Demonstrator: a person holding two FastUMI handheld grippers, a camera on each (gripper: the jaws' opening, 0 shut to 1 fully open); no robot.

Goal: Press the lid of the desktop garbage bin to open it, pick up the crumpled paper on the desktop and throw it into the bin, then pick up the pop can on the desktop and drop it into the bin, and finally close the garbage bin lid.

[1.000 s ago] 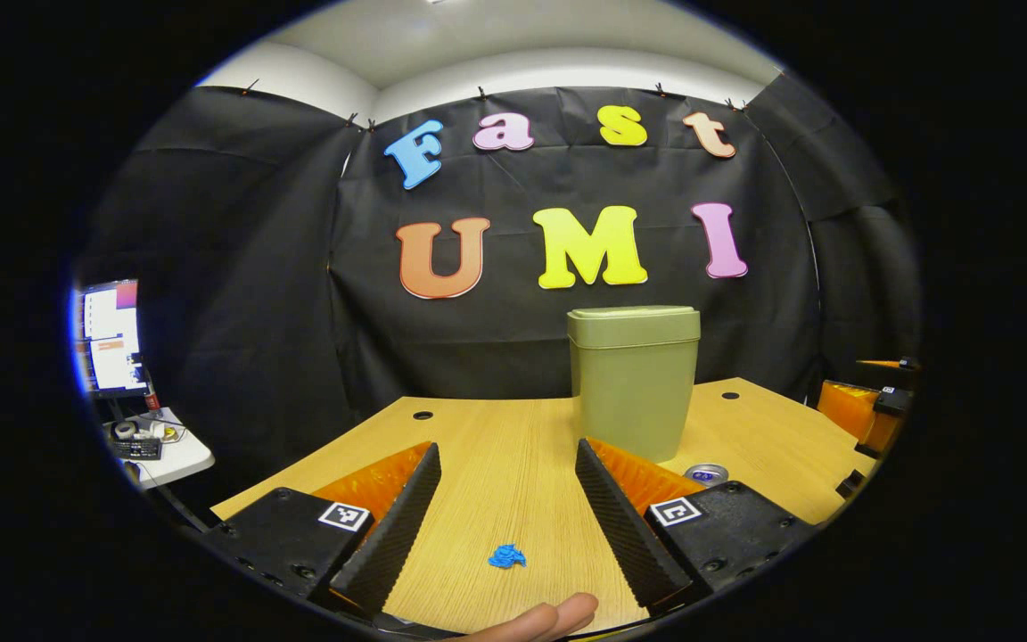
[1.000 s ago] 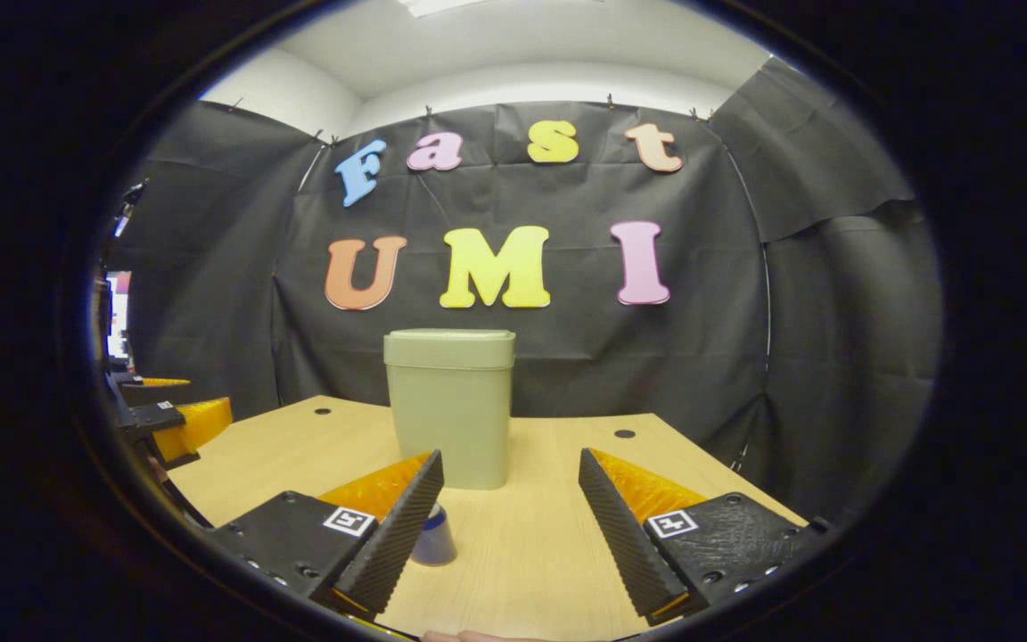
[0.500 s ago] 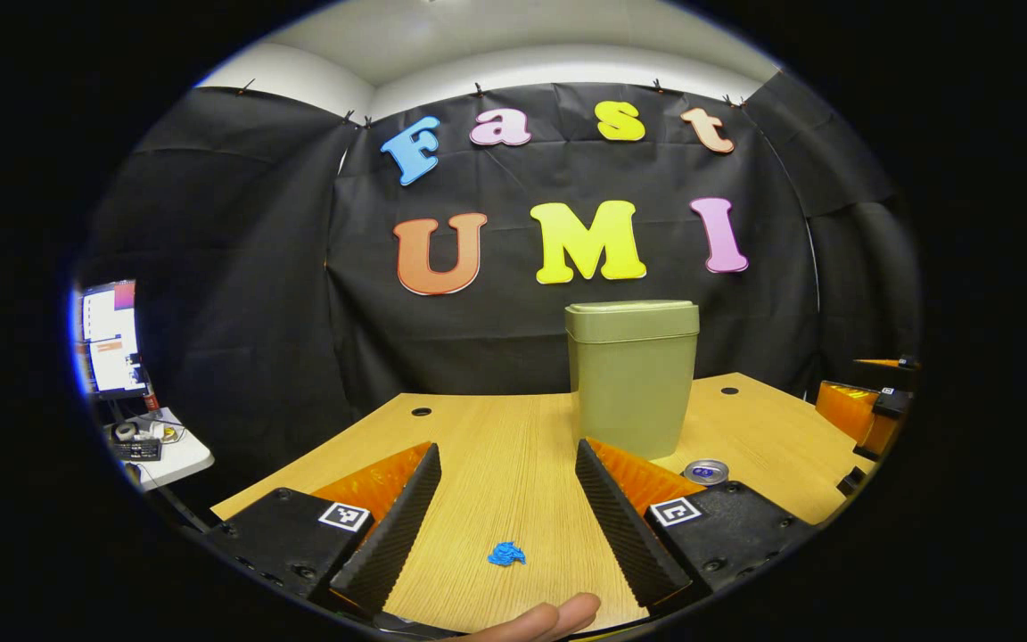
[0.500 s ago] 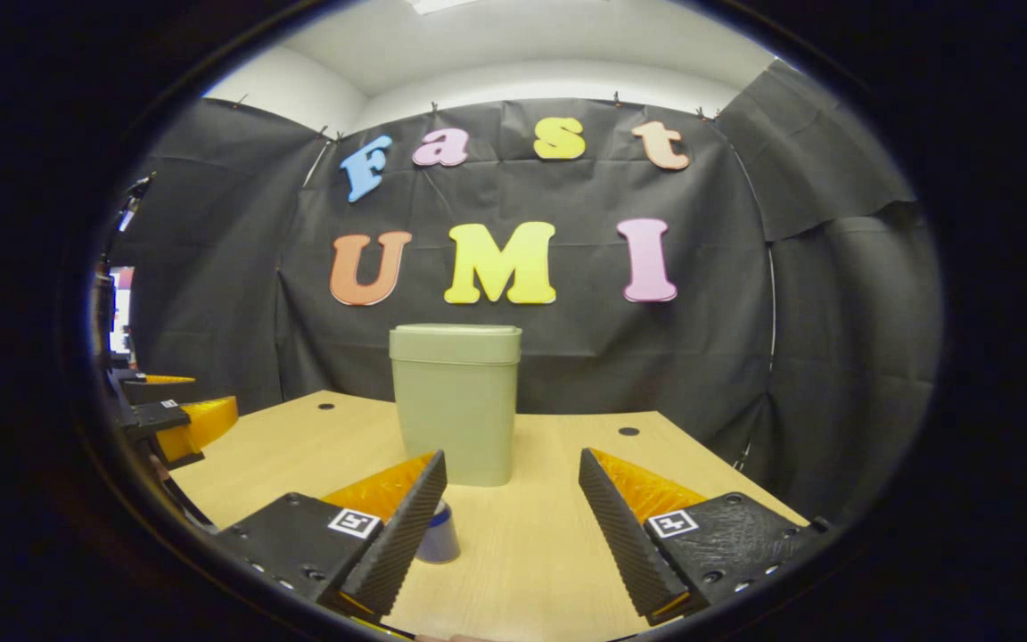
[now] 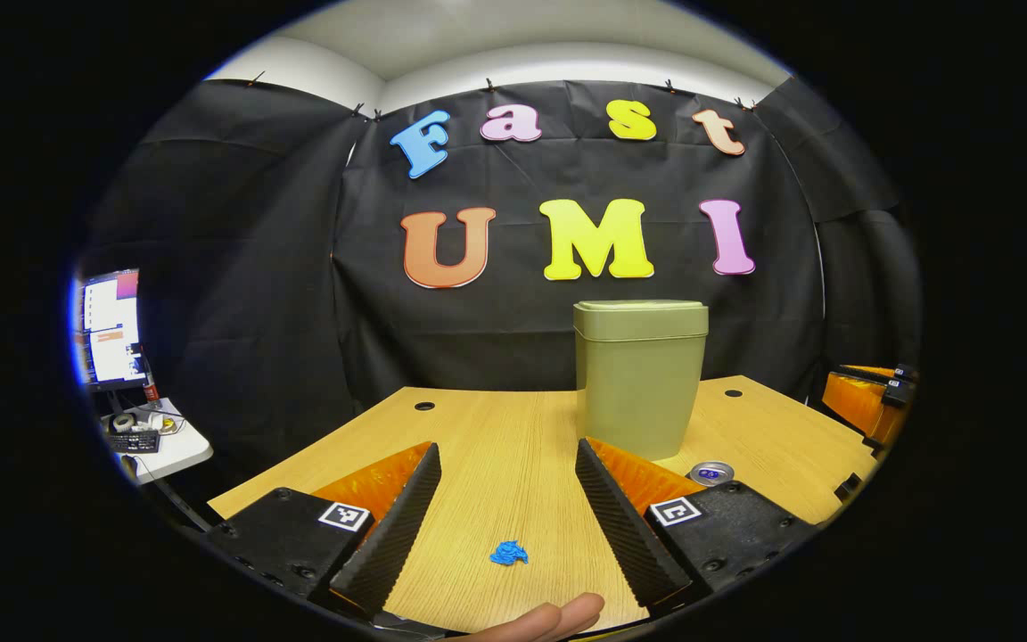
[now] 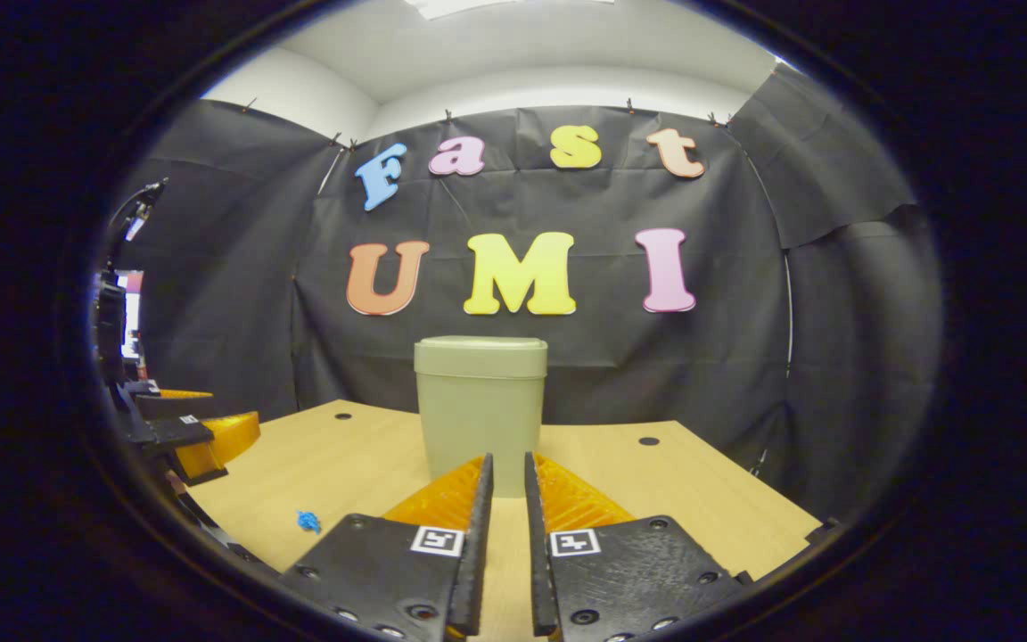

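The green bin (image 6: 480, 406) stands upright on the wooden table (image 6: 362, 464), and its lid (image 6: 480, 355) is shut. The first job, pressing the lid, is not done yet.

In the right gripper view, the right tongs (image 6: 508, 499) are squeezed down to a thin gap with nothing between them. The bin is straight ahead of them, a little way off, and the lid sits higher than the tips. So I think these tongs need to go forward and up, then push down on the lid. The right tongs point right at the bin, so they look like the better ones for the press.

In the left gripper view, the left tongs (image 5: 505, 499) are spread wide and hold nothing. For them the bin (image 5: 641, 379) is ahead and off to the right. A small blue crumpled paper (image 5: 508, 554) lies on the table in the gap between their two fingers, close in. The pop can (image 5: 710, 473) stands upright, just past the right finger and near the foot of the bin; mostly its shiny round top shows. A fingertip (image 5: 558, 617) of the person peeks in at the bottom.

The bin looks like smooth, hard plastic, tall with round corners and a flat lid. The paper is tiny, bumpy and soft. The can is round, smooth metal. The table has fine straight wood lines.
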